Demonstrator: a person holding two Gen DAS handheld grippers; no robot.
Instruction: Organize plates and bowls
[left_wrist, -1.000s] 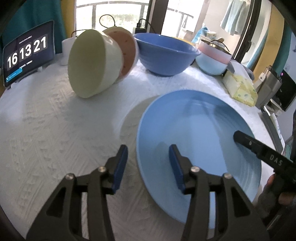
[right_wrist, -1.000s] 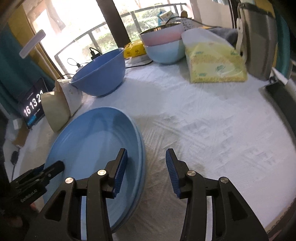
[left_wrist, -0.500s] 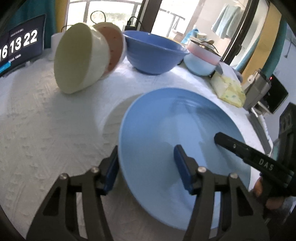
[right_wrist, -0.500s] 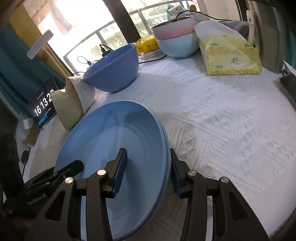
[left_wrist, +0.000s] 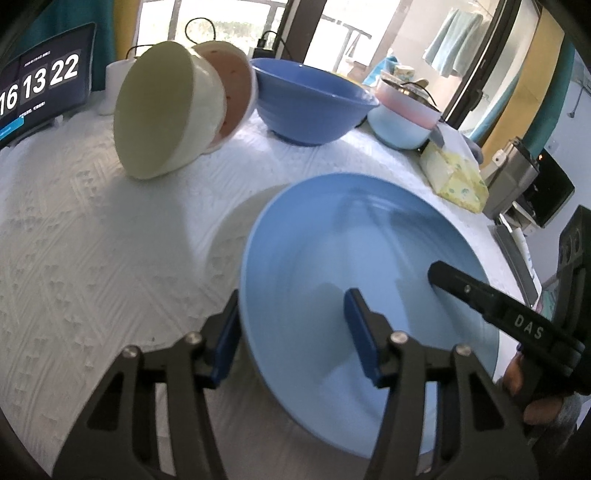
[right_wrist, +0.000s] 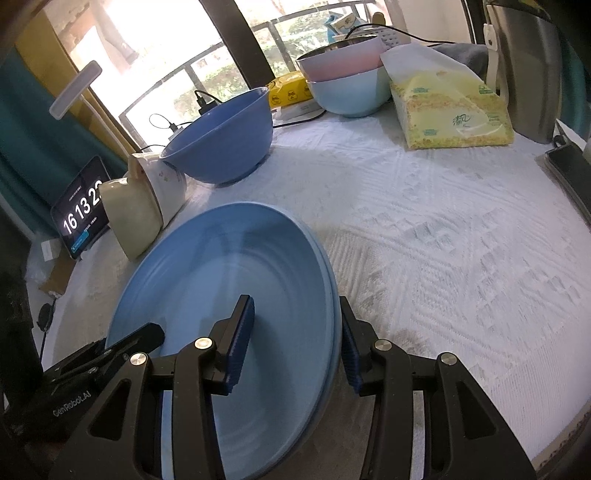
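Two stacked blue plates (left_wrist: 351, 240) (right_wrist: 221, 258) lie on the white cloth. My left gripper (left_wrist: 291, 295) straddles their left rim, one finger outside on the cloth and one inside. Its jaws are closing, and the pads do not press the rim. My right gripper (right_wrist: 295, 299) straddles the opposite rim the same way, open, pads apart from it. Each gripper's finger shows in the other's view: right (left_wrist: 461, 284), left (right_wrist: 140, 336). Behind stand a cream bowl (left_wrist: 155, 114) tipped on its side with a pink-lined bowl (left_wrist: 232, 85) behind it, and a large blue bowl (left_wrist: 310, 103).
A pink bowl sits in a light-blue bowl (right_wrist: 347, 81) at the back right. A yellow tissue pack (right_wrist: 450, 114) and a silver appliance (right_wrist: 524, 66) stand on the right. A tablet clock (left_wrist: 37, 85) leans at the back left. A hand (left_wrist: 543, 398) holds the right gripper.
Both grippers slid forward over the plates' rims. The left one's outer finger came from the bare cloth up against the rim. The plates and bowls stayed put.
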